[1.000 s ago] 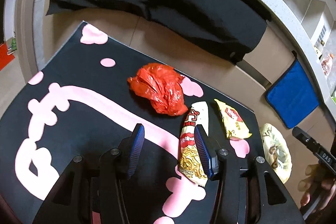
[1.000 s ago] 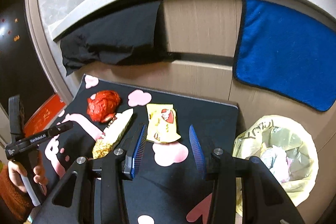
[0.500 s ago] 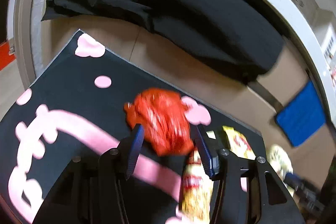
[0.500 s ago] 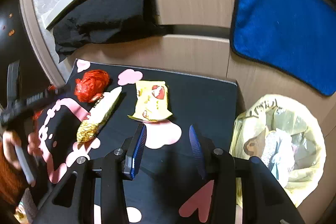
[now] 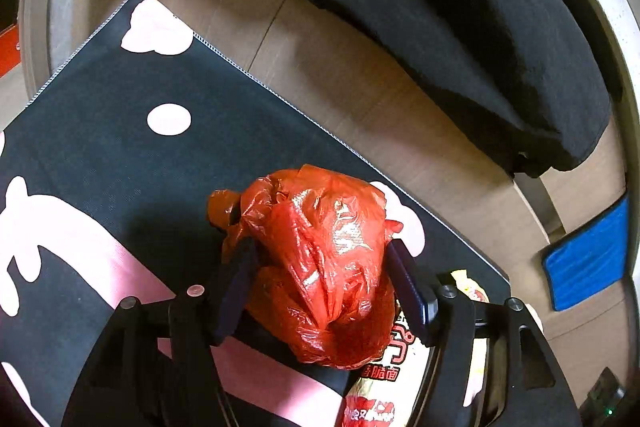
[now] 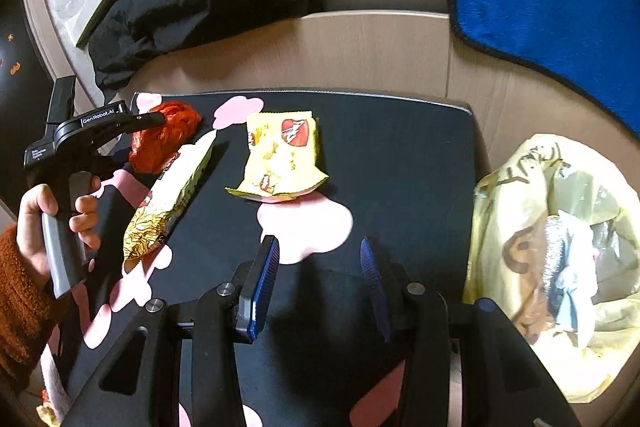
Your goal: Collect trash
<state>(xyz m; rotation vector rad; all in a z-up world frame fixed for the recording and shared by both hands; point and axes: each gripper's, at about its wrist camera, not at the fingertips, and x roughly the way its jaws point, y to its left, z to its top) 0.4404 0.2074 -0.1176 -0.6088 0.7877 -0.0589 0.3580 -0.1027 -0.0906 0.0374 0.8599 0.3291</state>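
Beside black mat point(image 6: 400, 155), yellow bag point(image 6: 560, 187) holds crumpled wrappers point(image 6: 572, 267).

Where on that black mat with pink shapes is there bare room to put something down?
The black mat lies bare between the yellow snack wrapper and the yellow-lined trash bin, and in front of the right gripper. The left end is crowded: crumpled red plastic bag, long gold snack packet, left gripper.
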